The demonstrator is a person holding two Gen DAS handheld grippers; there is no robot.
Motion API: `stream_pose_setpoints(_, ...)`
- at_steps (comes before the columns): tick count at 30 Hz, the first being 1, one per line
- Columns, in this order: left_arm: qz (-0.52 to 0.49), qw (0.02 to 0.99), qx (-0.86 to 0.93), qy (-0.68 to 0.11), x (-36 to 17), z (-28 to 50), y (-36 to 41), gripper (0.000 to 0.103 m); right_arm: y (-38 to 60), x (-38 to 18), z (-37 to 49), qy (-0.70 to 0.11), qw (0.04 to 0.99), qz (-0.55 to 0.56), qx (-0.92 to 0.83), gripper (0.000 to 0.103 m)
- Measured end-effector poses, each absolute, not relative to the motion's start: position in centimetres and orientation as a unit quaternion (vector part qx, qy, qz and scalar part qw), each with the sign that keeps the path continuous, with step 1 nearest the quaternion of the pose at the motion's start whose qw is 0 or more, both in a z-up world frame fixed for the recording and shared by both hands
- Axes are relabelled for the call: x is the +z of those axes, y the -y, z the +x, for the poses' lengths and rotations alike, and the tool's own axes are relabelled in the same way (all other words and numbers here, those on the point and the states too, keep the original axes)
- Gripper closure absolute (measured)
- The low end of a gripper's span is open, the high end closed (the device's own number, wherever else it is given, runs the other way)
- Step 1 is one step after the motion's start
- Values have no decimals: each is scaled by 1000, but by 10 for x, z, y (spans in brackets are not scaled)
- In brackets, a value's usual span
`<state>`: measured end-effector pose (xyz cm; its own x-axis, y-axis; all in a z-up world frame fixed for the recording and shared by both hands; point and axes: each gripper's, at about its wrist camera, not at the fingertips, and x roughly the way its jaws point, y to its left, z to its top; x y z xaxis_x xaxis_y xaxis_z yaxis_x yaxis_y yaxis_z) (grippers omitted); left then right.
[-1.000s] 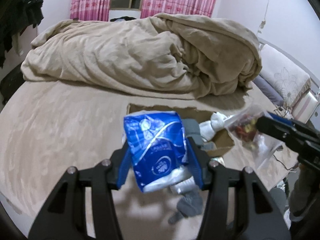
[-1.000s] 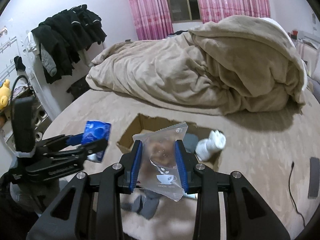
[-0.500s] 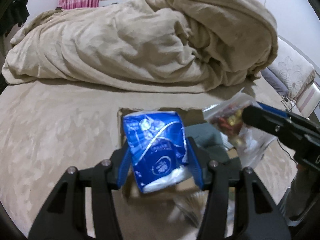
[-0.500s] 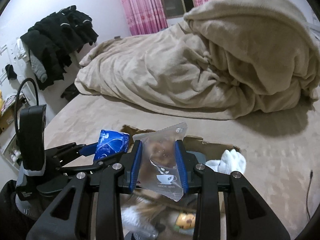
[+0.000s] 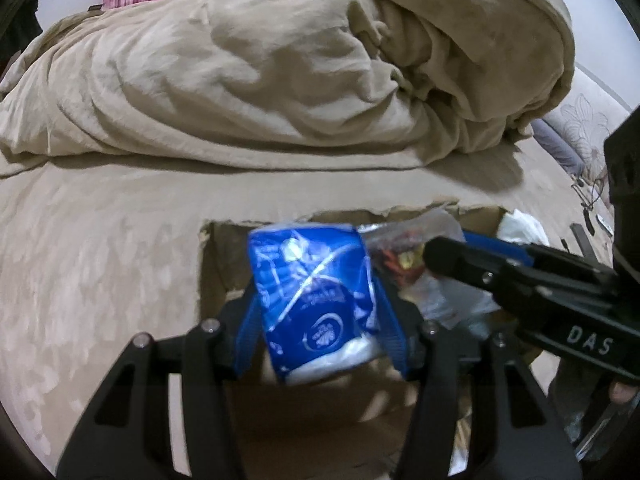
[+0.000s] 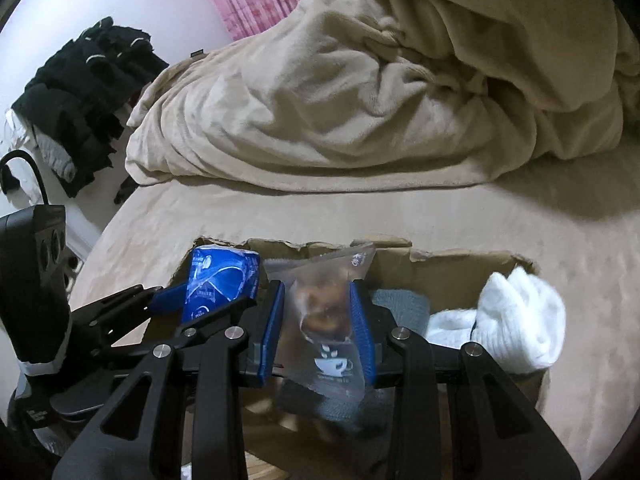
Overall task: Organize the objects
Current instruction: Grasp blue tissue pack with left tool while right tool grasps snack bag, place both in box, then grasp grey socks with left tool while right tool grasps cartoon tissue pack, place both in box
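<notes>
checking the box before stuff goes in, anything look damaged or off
The cardboard box has a ragged, torn top edge, as if its flaps were ripped off. A white sock hangs over its right rim instead of lying inside.

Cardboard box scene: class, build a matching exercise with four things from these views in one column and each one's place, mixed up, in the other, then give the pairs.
1 blue packet
2 clear snack bag
3 white socks
4 beige duvet

A heaped on the bed behind the cardboard box
B in the right gripper
C in the left gripper
D at the box's right end

Pairs: 1-C, 2-B, 3-D, 4-A
</notes>
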<state>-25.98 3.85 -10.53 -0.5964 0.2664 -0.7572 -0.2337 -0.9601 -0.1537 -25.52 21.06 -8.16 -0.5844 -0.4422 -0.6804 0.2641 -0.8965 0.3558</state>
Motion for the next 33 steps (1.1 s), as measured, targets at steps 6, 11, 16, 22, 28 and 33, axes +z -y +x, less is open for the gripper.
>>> stream_pose_setpoints(6,-427,137,893,14,-99,-255,-40,35,-213,-86,-256,122,198,411,-881,62)
stream_pose_setpoints(11,-411,127,903,15,-78,-239,-34,29,-219,-73,-250,131,199,396,-887,41)
stream_pose_setpoints(16,-397,121,910,18,-52,-214,-28,25,-227,-44,-230,120,188,372,-901,38)
stream_pose_setpoints(22,-371,116,921,30,-20,-167,-25,23,-242,-8,-191,104,175,344,-917,36)
stream_pose_setpoints(28,-353,115,927,45,1,-125,-26,13,-258,17,-146,89,162,324,-928,30)
stream_pose_setpoints(33,-349,115,929,50,7,-96,-31,13,-274,29,-105,85,148,311,-935,17)
